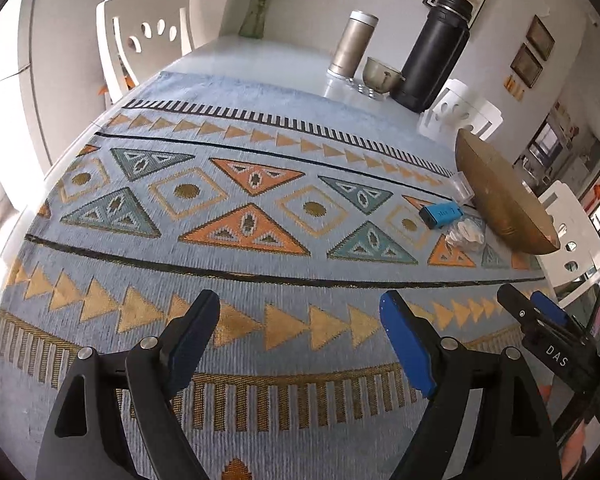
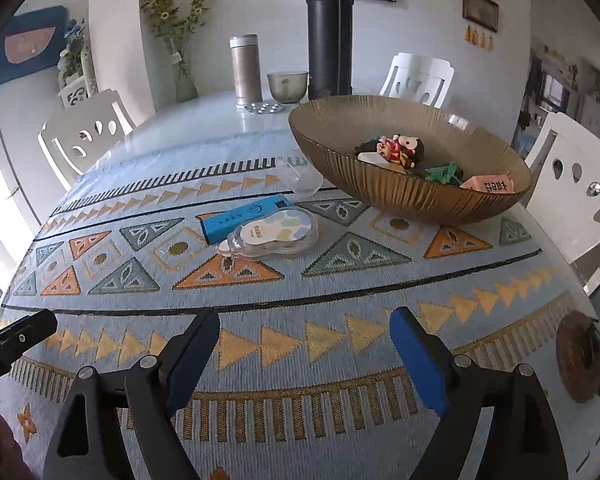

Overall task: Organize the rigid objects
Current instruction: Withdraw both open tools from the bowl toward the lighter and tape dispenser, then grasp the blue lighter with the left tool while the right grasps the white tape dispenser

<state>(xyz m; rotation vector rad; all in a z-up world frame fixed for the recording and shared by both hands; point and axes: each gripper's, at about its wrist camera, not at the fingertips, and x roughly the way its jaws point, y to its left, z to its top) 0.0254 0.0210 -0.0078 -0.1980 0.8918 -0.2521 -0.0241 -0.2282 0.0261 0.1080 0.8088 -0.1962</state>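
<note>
At the top centre of the right wrist view, a tall black flask [image 2: 330,36], a slim metallic tumbler [image 2: 245,70] and a small smoky glass cup [image 2: 287,87] stand near one another. A vase of yellow flowers [image 2: 182,40] stands at upper left, white chairs [image 2: 86,136] ring the table, and framed pictures [image 2: 480,4] hang at upper right.

home dining room: patterned tablecloth [image 2: 260,360], white chairs [image 2: 84,136], flower vase [image 2: 186,80], framed pictures [image 2: 480,10].

Soft daylight floods in from the left, blown out white there. The bare counter [image 2: 256,120] gleams at its far edge. Fisheye bending curves everything; slight blur, dark corners.
</note>
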